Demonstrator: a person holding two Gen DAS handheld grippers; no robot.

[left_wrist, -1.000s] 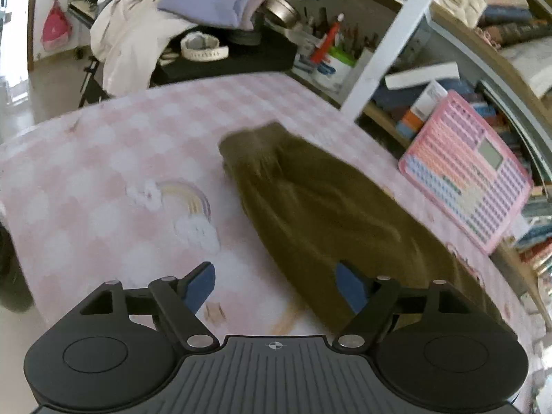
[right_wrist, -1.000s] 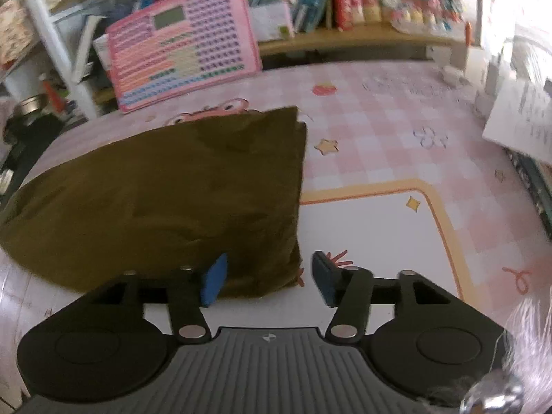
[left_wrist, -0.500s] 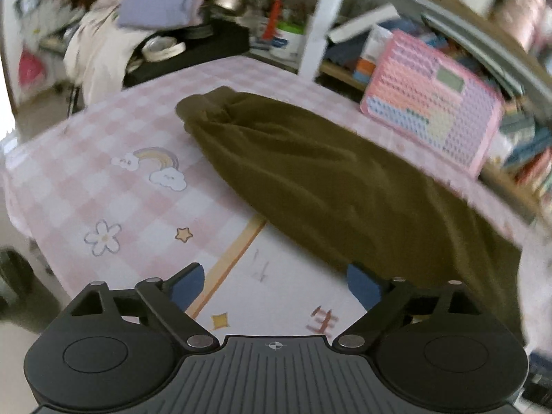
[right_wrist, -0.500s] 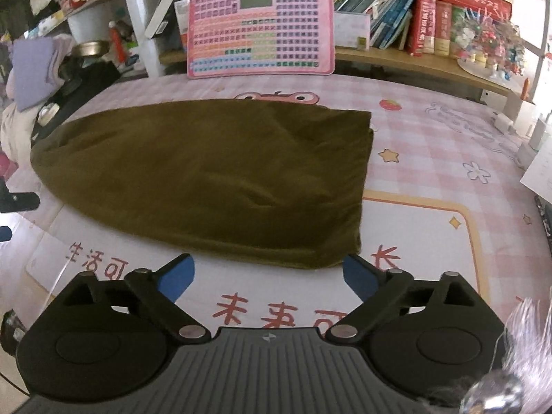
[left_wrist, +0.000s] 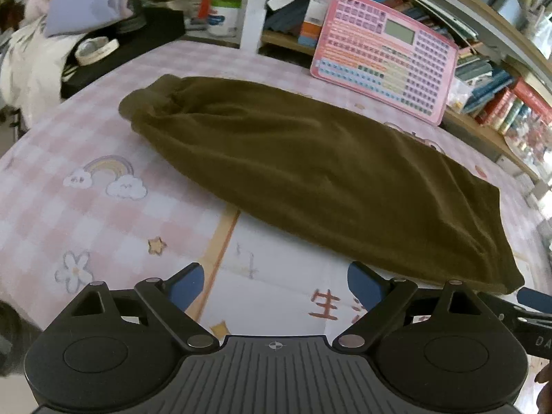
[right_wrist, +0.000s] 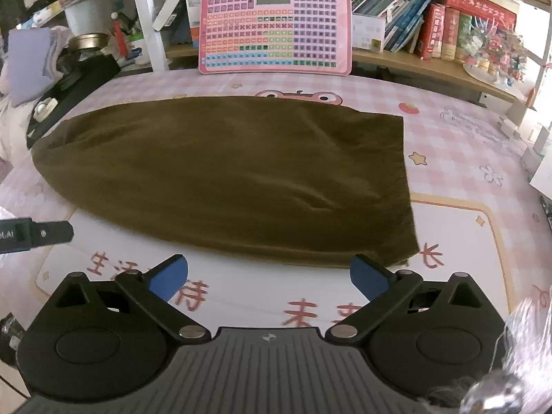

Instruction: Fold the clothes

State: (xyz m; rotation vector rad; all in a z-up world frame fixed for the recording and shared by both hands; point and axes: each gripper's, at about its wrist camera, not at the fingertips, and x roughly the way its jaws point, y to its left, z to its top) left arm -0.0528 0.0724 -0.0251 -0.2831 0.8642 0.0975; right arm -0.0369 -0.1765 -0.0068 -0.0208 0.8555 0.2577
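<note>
An olive-brown garment [left_wrist: 310,172] lies flat and lengthwise on the pink checked table mat [left_wrist: 69,214], narrow cuffed end to the left, straight wide edge to the right. My left gripper [left_wrist: 276,281] hovers open near the front of the mat, short of the garment's near edge, with nothing between its blue pads. In the right wrist view the same garment [right_wrist: 234,179] fills the middle. My right gripper [right_wrist: 269,274] sits just in front of its near right corner; its jaws are opening and hold nothing. Each view catches a tip of the other gripper at its side edge.
A pink button board [right_wrist: 276,27] leans against the bookshelf [right_wrist: 431,17] behind the mat. A white shelf post [left_wrist: 253,3] stands at the back. A black stand [left_wrist: 124,51] piled with clothes and small items sits at the far left. Papers [right_wrist: 541,176] lie at the right edge.
Both grippers have drawn back from the garment toward the mat's front edge and their jaws have widened. The garment now lies free and spread flat; the left view has rolled level.
</note>
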